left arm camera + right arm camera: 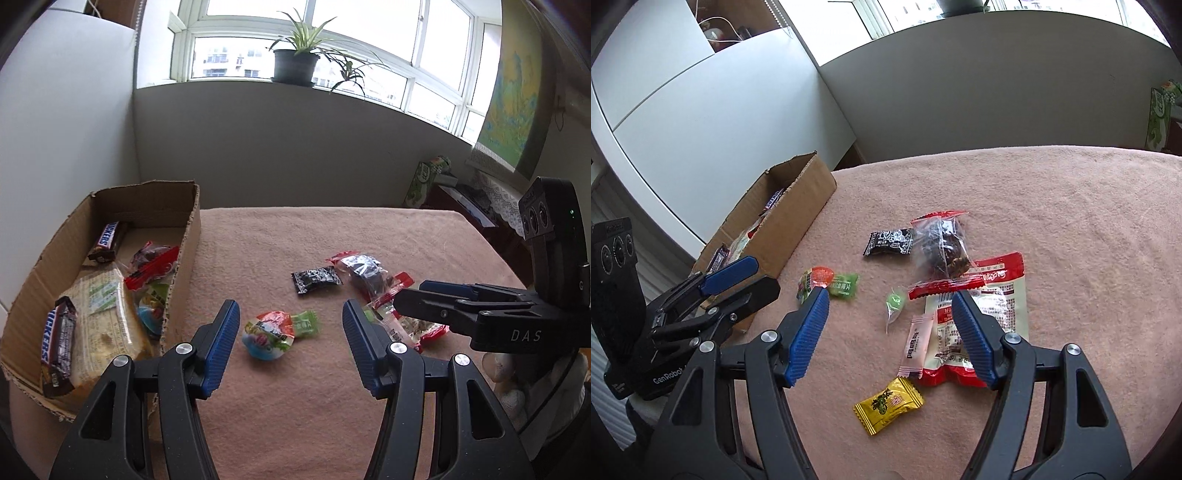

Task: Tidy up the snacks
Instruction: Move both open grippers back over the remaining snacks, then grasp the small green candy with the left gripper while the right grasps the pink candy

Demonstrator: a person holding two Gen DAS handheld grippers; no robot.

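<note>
Hovering left gripper (290, 314) fingers apart over jelly cup (267, 338), right gripper (890, 304) fingers wide, empty

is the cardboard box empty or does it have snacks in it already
Partly filled. The cardboard box holds two Snickers bars, a clear bread pack and red-wrapped snacks.

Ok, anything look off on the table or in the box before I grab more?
Nothing spilled or torn that I can see. The box has ragged, uneven cut edges, but it stands and holds snacks. Loose snacks lie scattered on the cloth, and the clear date bag rests partly over the red-and-white pouch. Both grippers are open and empty.
</note>
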